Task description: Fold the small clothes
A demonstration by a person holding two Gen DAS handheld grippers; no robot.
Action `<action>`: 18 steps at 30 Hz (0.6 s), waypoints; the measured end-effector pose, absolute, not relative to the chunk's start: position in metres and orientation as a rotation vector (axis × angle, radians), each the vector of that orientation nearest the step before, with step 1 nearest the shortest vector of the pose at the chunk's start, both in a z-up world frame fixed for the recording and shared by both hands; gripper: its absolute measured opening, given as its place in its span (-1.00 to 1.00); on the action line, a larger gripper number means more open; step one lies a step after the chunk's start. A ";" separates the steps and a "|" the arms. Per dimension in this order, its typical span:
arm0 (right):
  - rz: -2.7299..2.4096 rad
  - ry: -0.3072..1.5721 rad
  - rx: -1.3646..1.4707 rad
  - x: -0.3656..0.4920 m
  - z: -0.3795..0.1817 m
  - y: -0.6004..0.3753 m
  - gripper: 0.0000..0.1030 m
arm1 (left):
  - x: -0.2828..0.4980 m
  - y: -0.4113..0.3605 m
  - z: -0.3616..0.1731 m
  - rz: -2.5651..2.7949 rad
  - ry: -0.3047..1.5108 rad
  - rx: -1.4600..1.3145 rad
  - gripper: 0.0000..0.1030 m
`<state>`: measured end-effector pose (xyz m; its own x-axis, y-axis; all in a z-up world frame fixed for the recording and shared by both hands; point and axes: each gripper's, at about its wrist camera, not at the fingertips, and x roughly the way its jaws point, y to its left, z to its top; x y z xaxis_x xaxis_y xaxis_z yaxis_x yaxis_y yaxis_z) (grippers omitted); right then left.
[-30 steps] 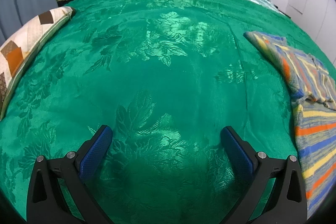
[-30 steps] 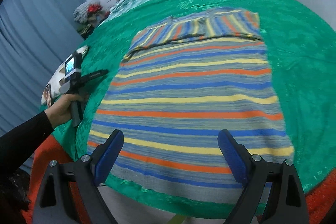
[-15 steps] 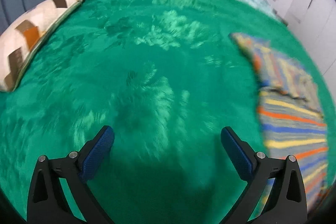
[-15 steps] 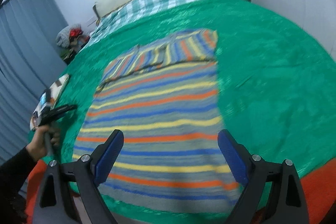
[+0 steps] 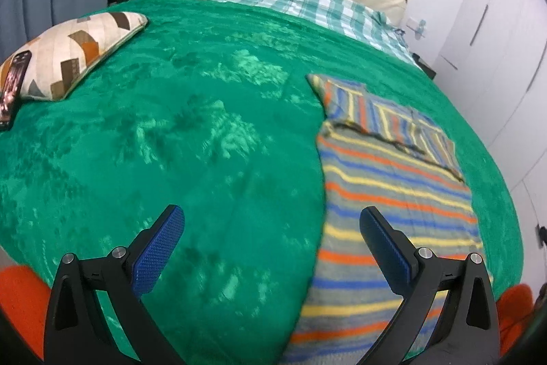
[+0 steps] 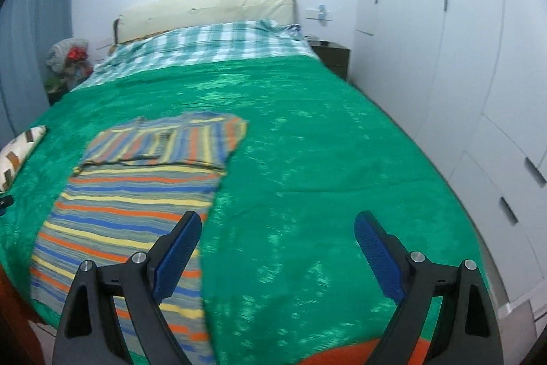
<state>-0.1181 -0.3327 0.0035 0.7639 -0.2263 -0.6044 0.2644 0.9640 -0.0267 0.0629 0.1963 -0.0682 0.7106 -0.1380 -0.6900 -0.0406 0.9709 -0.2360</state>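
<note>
A striped garment [image 5: 386, 204] in grey, orange, blue and yellow lies flat on the green bedspread [image 5: 191, 139], its far end folded over. In the right wrist view the garment [image 6: 130, 200] lies at the left. My left gripper [image 5: 270, 248] is open and empty, held above the bed's near edge, its right finger over the garment's left edge. My right gripper [image 6: 277, 252] is open and empty above the bedspread [image 6: 307, 159], its left finger over the garment's right edge.
A patterned cushion [image 5: 68, 53] with a phone [image 5: 12, 88] on it lies at the bed's left edge. A checked sheet [image 5: 294, 2] and headboard are at the far end. White wardrobes [image 6: 461, 57] stand along the right. An orange cover [image 5: 17, 303] shows below the bed's near edge.
Both grippers have pulled back and up from the bed and swung apart. The garment has slid right in the left view and left in the right view. Both stay open.
</note>
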 end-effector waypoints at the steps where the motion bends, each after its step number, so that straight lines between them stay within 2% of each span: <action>1: -0.279 0.645 0.063 -0.123 0.001 -0.334 0.80 | 0.061 0.193 -0.070 -0.060 0.776 -0.234 0.99; 7: -0.304 0.620 0.034 -0.130 -0.002 -0.333 0.82 | 0.060 0.192 -0.078 -0.052 0.774 -0.212 0.99; 18: -0.282 0.683 -0.014 -0.115 -0.017 -0.323 0.82 | 0.060 0.199 -0.090 -0.035 0.822 -0.216 0.98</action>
